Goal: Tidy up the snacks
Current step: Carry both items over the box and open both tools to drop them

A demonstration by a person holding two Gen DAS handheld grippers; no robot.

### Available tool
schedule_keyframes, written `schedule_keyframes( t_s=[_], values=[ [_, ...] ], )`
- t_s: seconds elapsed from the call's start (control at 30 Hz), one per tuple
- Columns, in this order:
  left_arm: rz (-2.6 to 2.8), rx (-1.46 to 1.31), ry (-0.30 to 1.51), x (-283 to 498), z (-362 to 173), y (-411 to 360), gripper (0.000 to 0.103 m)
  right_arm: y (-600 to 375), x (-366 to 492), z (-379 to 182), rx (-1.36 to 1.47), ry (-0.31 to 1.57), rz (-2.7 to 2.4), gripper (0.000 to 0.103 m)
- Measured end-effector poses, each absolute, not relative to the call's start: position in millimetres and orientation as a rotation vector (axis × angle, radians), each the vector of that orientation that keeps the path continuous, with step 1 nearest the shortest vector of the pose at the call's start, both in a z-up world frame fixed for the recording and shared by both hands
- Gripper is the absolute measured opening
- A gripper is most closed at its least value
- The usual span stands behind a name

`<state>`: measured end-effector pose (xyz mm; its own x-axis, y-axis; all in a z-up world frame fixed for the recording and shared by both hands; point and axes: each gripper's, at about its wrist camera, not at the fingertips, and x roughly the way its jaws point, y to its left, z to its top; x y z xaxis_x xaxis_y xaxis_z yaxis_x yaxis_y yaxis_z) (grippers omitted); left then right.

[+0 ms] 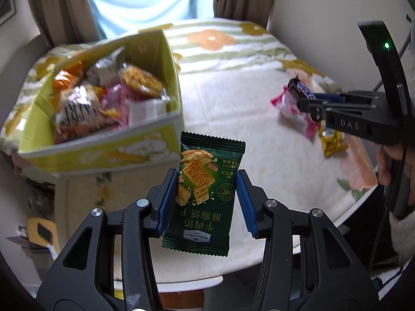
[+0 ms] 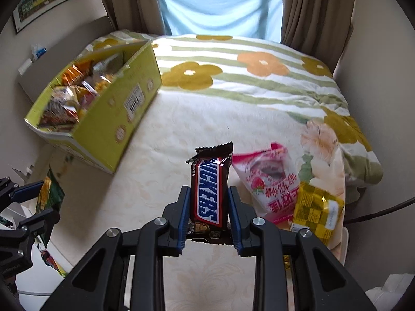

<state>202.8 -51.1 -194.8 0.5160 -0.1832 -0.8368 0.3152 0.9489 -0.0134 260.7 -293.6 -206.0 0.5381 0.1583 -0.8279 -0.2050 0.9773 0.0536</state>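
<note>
Nearest in the left wrist view, the left gripper (image 1: 207,199) has its blue ribbed fingers (image 1: 166,202) clamped on the two side edges of a green cracker packet (image 1: 205,194). The packet is a flat glossy foil pouch with zigzag-cut ends, and it is held upright above the edge of the bed (image 1: 233,98). The bed is covered by a smooth cream mattress surface with a faint damask pattern.

In the right wrist view the right gripper (image 2: 208,207) holds a Snickers bar (image 2: 208,189), with fingers (image 2: 184,207) pressed against the long sides of its shiny brown wrapper. The bar stands upright, with its crimped end at 12 o'clock.

Just past the bar, toward 2 o'clock, a crinkly pink strawberry pouch (image 2: 269,181) lies flat on the bed. A small gold chequered packet (image 2: 315,215) overlaps its lower corner at about 3 o'clock.

Farther off, at 10 o'clock from the right gripper, an open yellow-green cardboard box (image 2: 122,108) sits at the left edge of the bed. It is rectangular, with a printed barcode label on its side. Inside it is a heap of crumpled snack bags (image 1: 103,98) in orange, silver and pink.

Beyond the box, at 12 o'clock, a soft fleecy blanket (image 2: 246,70) with green stripes and orange and mustard flowers lies across the bed. Behind it hang brown curtains (image 2: 311,7).
</note>
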Motion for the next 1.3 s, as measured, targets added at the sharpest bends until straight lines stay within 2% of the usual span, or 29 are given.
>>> schedule_keyframes(
  t_s=[0.3,0.6,0.77,1.1,1.13,1.2,1.23,1.3],
  values=[
    [-0.245,0.068,0.874,245.5,-129.0,-9.3,0.042,-256.9,285.1,-146.3,-0.046,0.875,0.288,0.026],
    [-0.206,0.004,0.836,327.8,-98.0,64.8,0.042,-186.4,333.4,-117.0,-0.025,0.836,0.358,0.026],
    [-0.212,0.000,0.860,381.9,-97.6,99.3,0.042,-147.7,362.7,-121.1,-0.019,0.858,0.389,0.026],
    [-0.269,0.029,0.992,465.6,-142.9,122.8,0.042,-100.7,396.8,-150.8,0.008,0.947,0.382,0.026],
    [-0.277,0.037,0.997,468.5,-145.9,122.2,0.046,-98.2,397.6,-154.3,0.005,0.958,0.382,0.026],
    [-0.262,0.059,1.005,471.5,-150.6,121.0,0.078,-95.8,398.2,-162.1,0.000,0.982,0.380,0.026],
    [-0.255,0.060,0.997,471.6,-151.6,121.7,0.102,-95.4,398.2,-166.2,0.000,0.997,0.380,0.026],
    [-0.260,0.049,0.969,467.2,-150.0,125.3,0.103,-96.2,397.5,-171.9,0.006,1.017,0.379,0.026]
  ],
)
